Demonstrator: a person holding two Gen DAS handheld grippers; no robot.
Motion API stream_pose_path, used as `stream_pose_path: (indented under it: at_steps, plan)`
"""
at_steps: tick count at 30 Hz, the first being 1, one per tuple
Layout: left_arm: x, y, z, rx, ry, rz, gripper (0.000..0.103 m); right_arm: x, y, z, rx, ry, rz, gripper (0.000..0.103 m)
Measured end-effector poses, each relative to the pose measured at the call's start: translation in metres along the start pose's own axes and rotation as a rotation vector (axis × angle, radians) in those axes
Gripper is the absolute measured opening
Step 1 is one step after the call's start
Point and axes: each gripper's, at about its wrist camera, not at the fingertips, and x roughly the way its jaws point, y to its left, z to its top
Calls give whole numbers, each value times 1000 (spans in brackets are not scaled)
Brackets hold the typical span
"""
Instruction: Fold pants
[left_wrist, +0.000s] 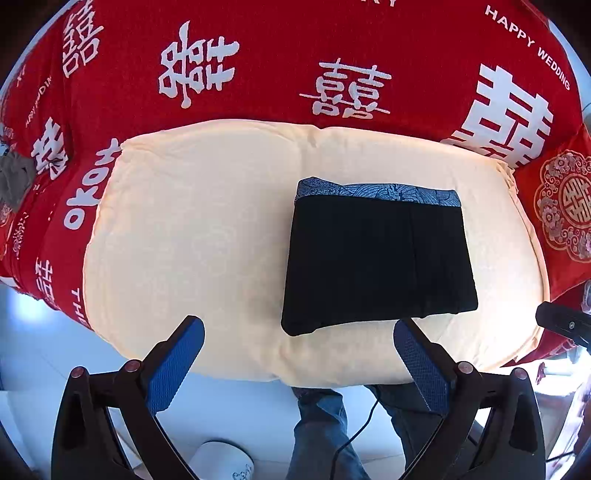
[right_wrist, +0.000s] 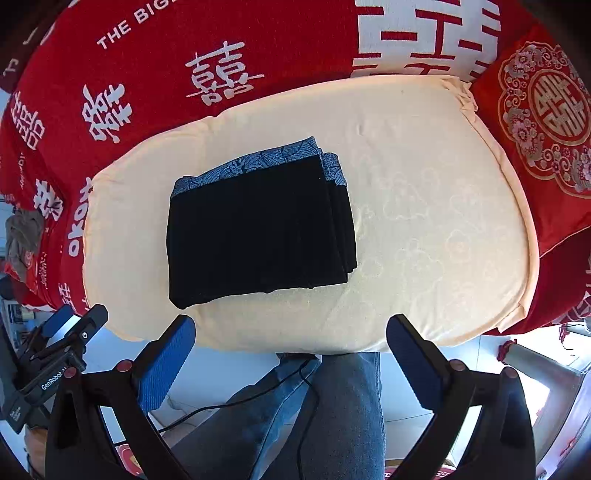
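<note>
Red bedspread printed with big white double-happiness characters (left_wrist: 258, 55) covering the whole bed, with a pale cream quilted cushion pad (left_wrist: 184, 221) laid on top as the work surface. Red embroidered pillow with a gold-and-white round medallion (right_wrist: 546, 122) sitting off the pad's far right corner. Pale floor and a person's blue-jeaned legs (right_wrist: 332, 406) right at the pad's near edge, thin black cable (right_wrist: 236, 406) trailing across them.

Black pants folded into a compact rectangle, blue patterned waistband (left_wrist: 376, 254) along the far side, lying flat on the pad, right of centre and close to the near edge. Stacked layers showing along the right edge in the right wrist view.

Left gripper (left_wrist: 299, 354) hanging above the pad's near edge, blue-padded jaws spread wide, nothing between them, pants just beyond its right finger. Right gripper (right_wrist: 291, 350) same deal: jaws wide apart, empty, pants lying beyond, toward its left finger.

Grey crumpled cloth (right_wrist: 22, 236) at the bed's left edge, too small to identify. Lettering on the bedspread cut off by the frame.
</note>
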Motion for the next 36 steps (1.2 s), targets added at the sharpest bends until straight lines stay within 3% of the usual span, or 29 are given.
stream_pose_path:
  at_steps: [3, 7, 11, 20, 28, 36]
  plan:
    - [-5, 4, -2, -13, 14, -26, 103, -11, 7, -5, -21, -16, 5, 103]
    - [-17, 5, -6, 14, 6, 26, 103, -9, 16, -6, -42, -6, 6, 103]
    - [-28, 4, -12, -11, -8, 23, 103, -4, 19, 2, -56, 10, 10, 103]
    - [-22, -39, -15, -34, 30, 60, 103, -10, 14, 20, -221, 58, -4, 103]
    - [-26, -67, -10, -42, 47, 77, 103, -3, 4, 28, -219, 98, 14, 103]
    - [-29, -69, -15, -26, 54, 106, 103, 5, 10, 31, -236, 132, 19, 103]
